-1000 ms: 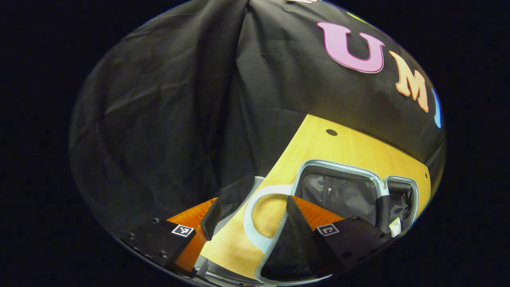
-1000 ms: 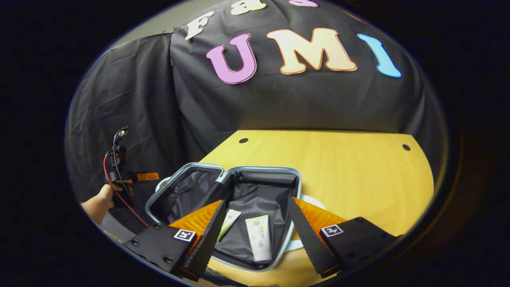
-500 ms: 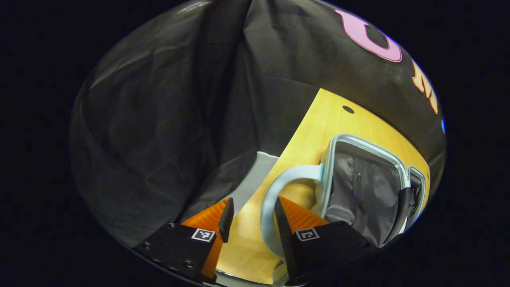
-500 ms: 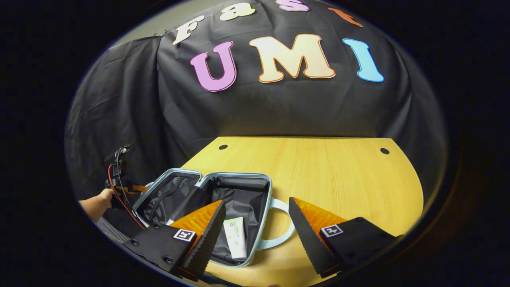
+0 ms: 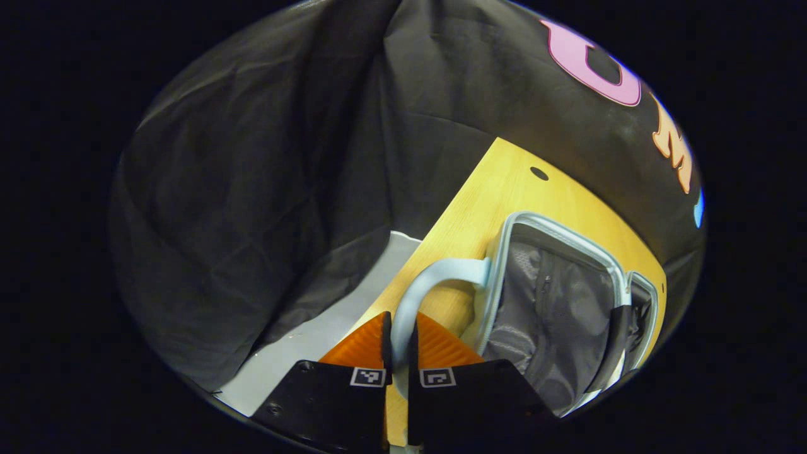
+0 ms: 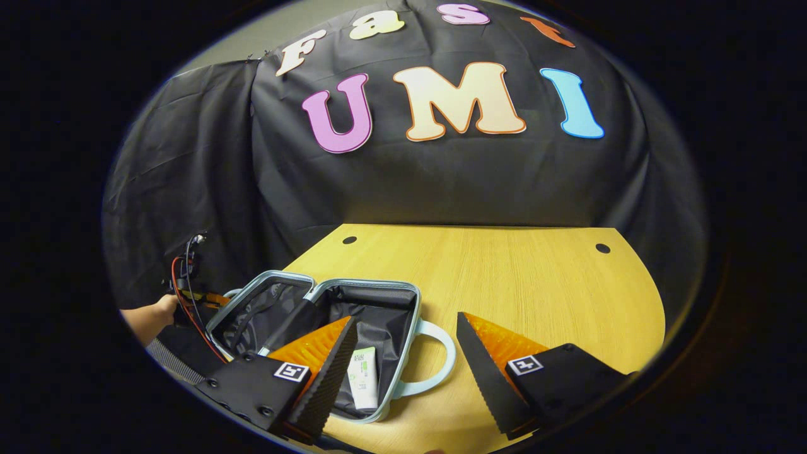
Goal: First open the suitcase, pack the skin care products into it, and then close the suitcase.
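Note:
The small light-blue suitcase [image 6: 365,284] lies open on the wooden table [image 6: 517,284], both halves lined in grey. A white skin care tube [image 6: 364,378] lies in the right half, partly hidden behind my right gripper's left finger. My right gripper [image 6: 405,318] hovers open above the case's right rim and its right handle [image 6: 441,359], holding nothing. In the left gripper view, the left half's lining [image 5: 555,302] faces up, and my left gripper [image 5: 399,321] is shut on that half's pale handle [image 5: 419,284]. A hand [image 6: 148,312] holds the left gripper [image 6: 189,293] at the case's far left.
The table's left edge [image 5: 441,221] runs close beside the gripped handle, with grey floor [image 5: 315,340] below it. Black cloth walls stand behind and to the left. Bare wood [image 6: 536,296] stretches right of the suitcase, with two small holes near the back edge.
My left gripper has closed its fingers onto the suitcase's left handle. The right gripper has drawn back to the right, off the case's inside, still open.

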Demonstrator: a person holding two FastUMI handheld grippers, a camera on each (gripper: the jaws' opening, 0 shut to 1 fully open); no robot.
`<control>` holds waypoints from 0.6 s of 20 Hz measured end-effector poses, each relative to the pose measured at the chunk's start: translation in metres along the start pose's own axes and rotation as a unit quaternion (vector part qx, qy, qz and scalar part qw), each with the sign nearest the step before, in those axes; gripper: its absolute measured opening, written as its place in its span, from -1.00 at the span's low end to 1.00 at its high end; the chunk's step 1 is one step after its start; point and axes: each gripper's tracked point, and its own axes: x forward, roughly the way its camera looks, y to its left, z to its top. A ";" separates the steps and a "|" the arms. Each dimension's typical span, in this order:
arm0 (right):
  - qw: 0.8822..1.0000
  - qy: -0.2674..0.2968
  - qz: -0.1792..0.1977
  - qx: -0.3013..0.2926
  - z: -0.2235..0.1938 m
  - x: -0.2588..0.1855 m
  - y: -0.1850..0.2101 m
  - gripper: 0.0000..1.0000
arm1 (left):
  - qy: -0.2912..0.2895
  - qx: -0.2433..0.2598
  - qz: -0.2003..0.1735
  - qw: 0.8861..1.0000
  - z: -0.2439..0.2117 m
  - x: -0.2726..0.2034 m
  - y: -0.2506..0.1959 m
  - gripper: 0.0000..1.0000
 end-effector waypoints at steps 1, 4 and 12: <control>1.000 -0.001 0.000 0.003 0.000 0.001 -0.002 0.96 | -0.015 0.009 0.003 1.000 0.008 -0.008 0.000 -0.91; 1.000 -0.008 0.006 0.007 0.005 0.000 -0.007 0.96 | -0.052 0.017 -0.006 0.998 0.038 -0.050 -0.010 -0.94; 0.999 -0.027 0.021 0.018 0.009 -0.018 -0.029 0.96 | -0.148 0.041 -0.038 0.987 0.088 -0.142 -0.078 -0.95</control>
